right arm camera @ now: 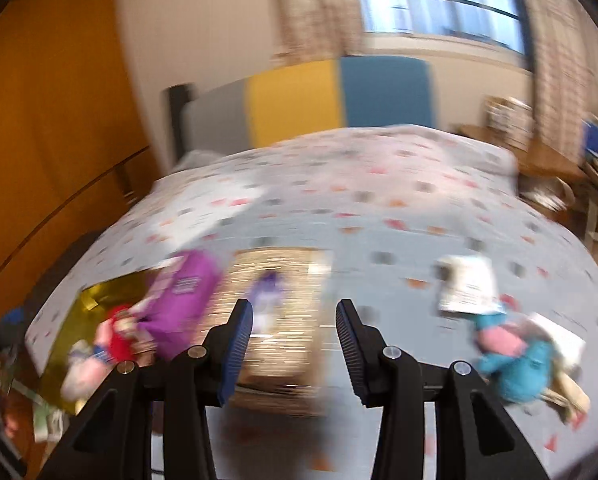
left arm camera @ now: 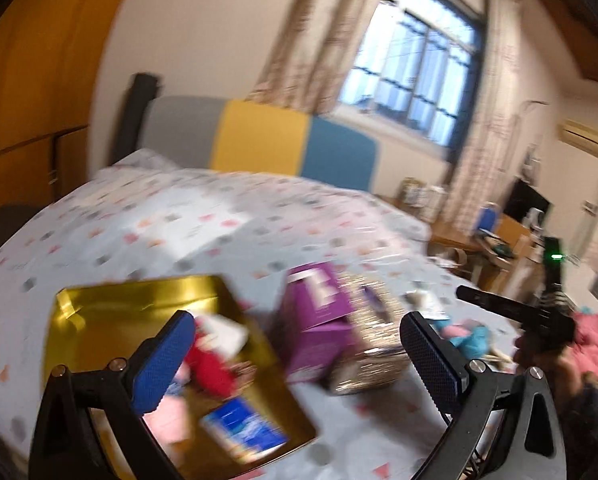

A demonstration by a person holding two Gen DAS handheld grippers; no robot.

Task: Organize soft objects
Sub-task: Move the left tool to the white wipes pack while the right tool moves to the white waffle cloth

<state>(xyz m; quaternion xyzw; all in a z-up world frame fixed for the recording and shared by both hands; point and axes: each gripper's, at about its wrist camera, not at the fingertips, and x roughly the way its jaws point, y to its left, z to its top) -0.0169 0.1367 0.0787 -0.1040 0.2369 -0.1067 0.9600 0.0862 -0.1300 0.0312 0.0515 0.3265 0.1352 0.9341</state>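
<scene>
A gold tray [left arm camera: 111, 312] lies on the bed and holds a red and pink soft toy [left arm camera: 211, 364] and a blue packet [left arm camera: 243, 432]. A purple box [left arm camera: 319, 312] leans on a wicker basket [left arm camera: 375, 344]. A teal and pink soft toy [right arm camera: 515, 356] lies on the bed at the right, also in the left wrist view [left arm camera: 467, 334]. My left gripper [left arm camera: 295, 364] is open and empty above the tray's near edge. My right gripper [right arm camera: 295, 344] is open and empty over the basket [right arm camera: 283, 320]; it also shows in the left wrist view [left arm camera: 511, 308]. Both views are blurred.
The bed [left arm camera: 179, 220] has a spotted sheet and a grey, yellow and blue headboard [left arm camera: 259, 136]. White paper cards [right arm camera: 467, 284] lie by the teal toy. A wooden desk [left arm camera: 495, 240] stands right of the bed, a wardrobe [left arm camera: 31, 100] at left.
</scene>
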